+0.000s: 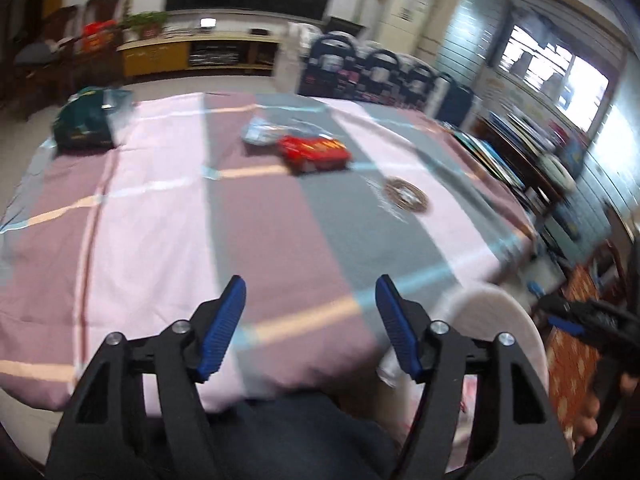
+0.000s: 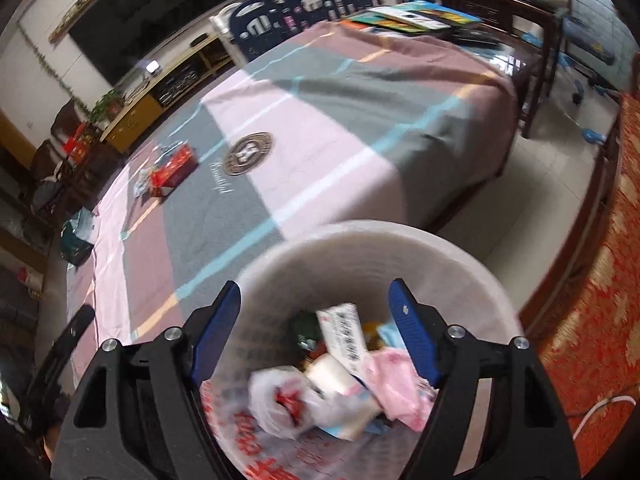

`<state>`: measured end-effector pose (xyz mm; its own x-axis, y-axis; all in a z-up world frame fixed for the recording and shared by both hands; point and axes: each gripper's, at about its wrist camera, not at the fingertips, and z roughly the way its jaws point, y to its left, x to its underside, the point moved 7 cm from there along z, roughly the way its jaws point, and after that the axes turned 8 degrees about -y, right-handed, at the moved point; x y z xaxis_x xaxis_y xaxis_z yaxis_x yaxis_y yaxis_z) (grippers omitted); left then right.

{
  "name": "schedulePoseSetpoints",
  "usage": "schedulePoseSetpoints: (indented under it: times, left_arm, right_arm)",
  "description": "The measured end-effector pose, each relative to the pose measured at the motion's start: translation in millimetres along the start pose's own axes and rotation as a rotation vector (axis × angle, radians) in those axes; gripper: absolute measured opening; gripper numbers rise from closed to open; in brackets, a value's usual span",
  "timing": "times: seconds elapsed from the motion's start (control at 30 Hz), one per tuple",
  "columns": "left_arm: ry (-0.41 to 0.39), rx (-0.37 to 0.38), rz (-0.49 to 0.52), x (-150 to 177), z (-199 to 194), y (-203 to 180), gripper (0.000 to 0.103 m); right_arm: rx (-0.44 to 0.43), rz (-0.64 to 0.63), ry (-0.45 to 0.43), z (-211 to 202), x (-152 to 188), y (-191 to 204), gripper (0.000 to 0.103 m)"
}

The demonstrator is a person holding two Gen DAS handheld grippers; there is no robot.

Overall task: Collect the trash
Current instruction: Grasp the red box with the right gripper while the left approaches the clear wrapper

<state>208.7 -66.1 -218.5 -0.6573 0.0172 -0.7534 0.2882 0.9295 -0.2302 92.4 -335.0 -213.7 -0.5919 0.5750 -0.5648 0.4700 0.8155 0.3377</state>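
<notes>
Several wrappers are already seen heaped in the white bin (image 2: 400,248), over which the right gripper (image 2: 316,328) is held wide open, empty; the left gripper (image 1: 310,320) is likewise spread, nothing gripped. A red box (image 1: 314,152), clear wrapper (image 1: 260,130) and green bag (image 1: 84,122) are left on the bed (image 1: 160,220), so collection is judged partly done.

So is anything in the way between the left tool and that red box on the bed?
Nothing visible. Only bare striped bedspread lies between the open left tool and the red box. A clear wrapper sits behind the box.

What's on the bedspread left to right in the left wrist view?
Dark green bag at the far left corner → pale blue wrapper → red box, right beside the wrapper → round embroidered emblem.
</notes>
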Motion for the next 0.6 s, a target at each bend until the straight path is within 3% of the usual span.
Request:
schedulePoseSetpoints:
  times: [0.13, 0.27, 0.37, 0.43, 0.6]
  left_arm:
    - [-0.017, -0.066, -0.045, -53, 40, 48, 0.062]
    - [-0.031, -0.127, 0.046, -109, 95, 61, 0.083]
    - [-0.014, -0.118, 0.175, -134, 151, 46, 0.085]
    - [0.012, -0.071, 0.247, -144, 188, 33, 0.085]
    - [0.075, 0.004, 0.327, -145, 244, 9, 0.086]
  right_arm:
    - [-0.083, -0.057, 0.026, 29, -11, 60, 0.075]
    - [-0.12, -0.084, 0.029, 48, -13, 94, 0.075]
    - [-0.114, -0.085, 0.076, 67, -3, 100, 0.075]
    - [-0.093, -0.079, 0.117, 81, 3, 95, 0.075]
    - [-0.028, -0.043, 0.154, 98, 6, 71, 0.075]
